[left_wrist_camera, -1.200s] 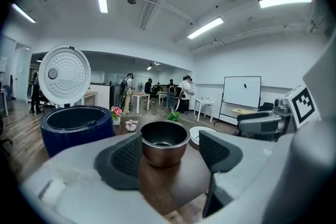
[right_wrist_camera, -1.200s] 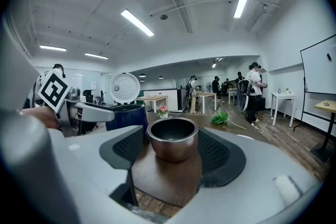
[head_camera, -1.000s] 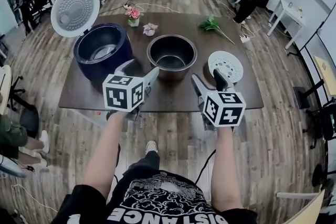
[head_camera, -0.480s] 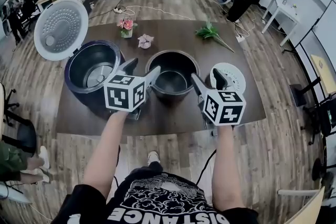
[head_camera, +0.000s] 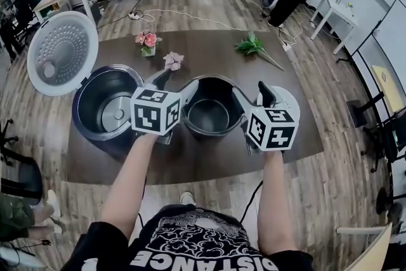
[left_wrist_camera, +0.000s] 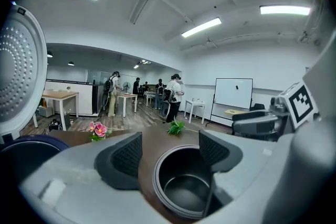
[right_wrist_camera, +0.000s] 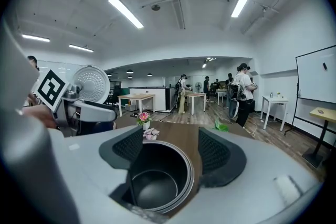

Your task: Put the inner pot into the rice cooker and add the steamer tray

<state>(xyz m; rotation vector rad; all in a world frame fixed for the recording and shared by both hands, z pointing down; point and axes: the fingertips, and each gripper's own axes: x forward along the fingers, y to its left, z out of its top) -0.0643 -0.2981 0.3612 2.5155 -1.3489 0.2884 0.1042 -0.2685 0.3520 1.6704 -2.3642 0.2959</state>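
Note:
The dark metal inner pot (head_camera: 209,114) stands upright on the brown table (head_camera: 209,51), right of the dark blue rice cooker (head_camera: 104,111), whose white lid (head_camera: 62,52) is raised. My left gripper (head_camera: 176,84) is open at the pot's left rim, my right gripper (head_camera: 250,92) open at its right rim. In the left gripper view the pot (left_wrist_camera: 186,183) has its rim between the open jaws of that gripper (left_wrist_camera: 170,152). The right gripper view shows the same pot (right_wrist_camera: 157,178) with its rim between the jaws of the right gripper (right_wrist_camera: 170,149). The white steamer tray (head_camera: 290,98) lies right, partly hidden.
A pink flower vase (head_camera: 146,41), a small pink flower (head_camera: 172,60) and a green sprig (head_camera: 254,46) lie on the table's far half. People and light tables stand in the room behind. The table's near edge is just below my grippers.
Both grippers have moved forward from the table's near edge up to the pot, one at each side of its rim. The head camera has come closer over the table.

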